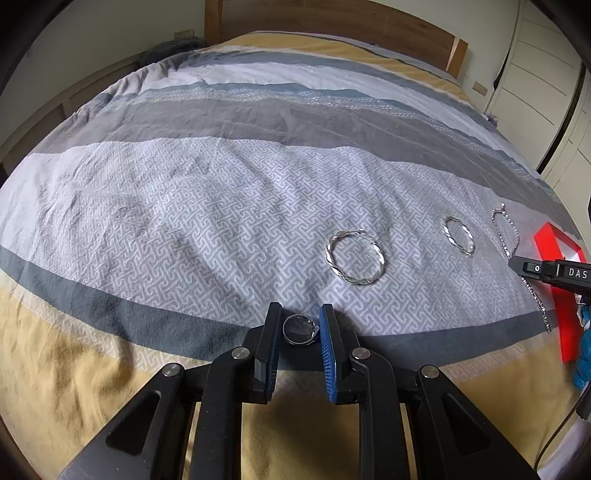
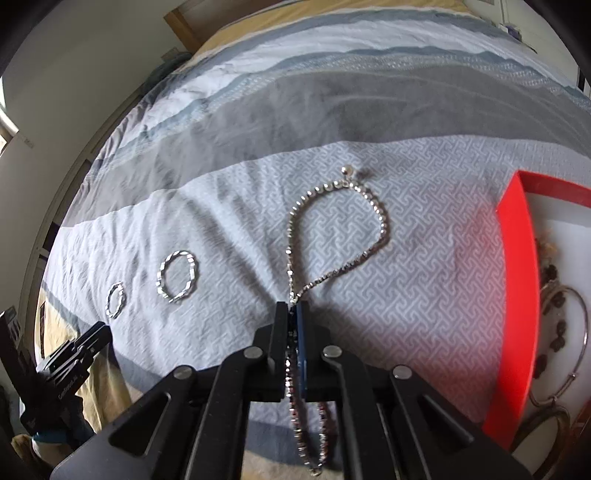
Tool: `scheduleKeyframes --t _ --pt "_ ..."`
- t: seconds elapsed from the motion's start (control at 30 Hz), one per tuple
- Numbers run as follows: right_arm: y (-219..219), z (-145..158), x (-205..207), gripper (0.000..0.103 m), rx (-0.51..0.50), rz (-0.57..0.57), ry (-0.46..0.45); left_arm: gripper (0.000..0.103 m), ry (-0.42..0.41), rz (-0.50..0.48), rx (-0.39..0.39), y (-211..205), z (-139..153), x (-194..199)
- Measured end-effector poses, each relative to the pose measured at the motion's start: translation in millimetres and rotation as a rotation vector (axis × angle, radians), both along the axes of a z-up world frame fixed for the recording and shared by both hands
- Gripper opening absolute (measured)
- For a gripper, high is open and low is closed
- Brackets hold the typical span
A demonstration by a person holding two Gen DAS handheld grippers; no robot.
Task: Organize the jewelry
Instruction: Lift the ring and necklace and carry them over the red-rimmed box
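Note:
A small silver ring (image 1: 287, 331) sits between the blue-padded fingers of my left gripper (image 1: 300, 311), both pads touching it, low over the striped bedspread (image 1: 207, 206). My right gripper (image 2: 291, 305) is shut on a silver bead chain (image 2: 385, 221); one loop lies ahead on the cover and the rest hangs down behind the jaws. Two twisted silver hoops lie loose between the grippers: a larger hoop (image 1: 331, 260) (image 2: 161, 277) and a smaller hoop (image 1: 448, 234) (image 2: 110, 299). The right gripper's tip (image 1: 517, 263) shows at the left wrist view's right edge, on the chain (image 1: 498, 230).
A red tray (image 2: 517, 280) with a white floor lies on the bed right of the chain; it holds bangles and dark beads. The left gripper (image 2: 96, 334) shows at the lower left of the right wrist view. A wooden headboard (image 1: 332, 26) and white cupboards stand beyond.

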State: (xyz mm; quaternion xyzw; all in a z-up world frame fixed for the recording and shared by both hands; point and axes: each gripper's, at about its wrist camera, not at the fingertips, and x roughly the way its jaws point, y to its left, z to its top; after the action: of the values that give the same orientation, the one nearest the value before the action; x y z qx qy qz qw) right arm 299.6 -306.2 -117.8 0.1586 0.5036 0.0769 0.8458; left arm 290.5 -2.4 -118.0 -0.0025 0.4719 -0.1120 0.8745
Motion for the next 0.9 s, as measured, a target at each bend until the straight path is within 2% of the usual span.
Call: scheduleKeyframes --t 0.27,0.5,0.9 --pt "11.2 41.0 -32.7 0.004 0.041 0.050 -0.088 0.020 -0.024 -0.006 -0.002 -1.0 23.2 -20.8" --pt "13.8 87.3 -68.2 0.004 0.046 0.057 -0.164 0.020 -0.076 -0.012 -0.009 0.4 58.6 -49.6" --pt "10.8 165.2 -153.7 0.004 0.016 0.047 -0.302 0.020 -0.179 -0.036 -0.038 -3.8 118.7 -115.8"
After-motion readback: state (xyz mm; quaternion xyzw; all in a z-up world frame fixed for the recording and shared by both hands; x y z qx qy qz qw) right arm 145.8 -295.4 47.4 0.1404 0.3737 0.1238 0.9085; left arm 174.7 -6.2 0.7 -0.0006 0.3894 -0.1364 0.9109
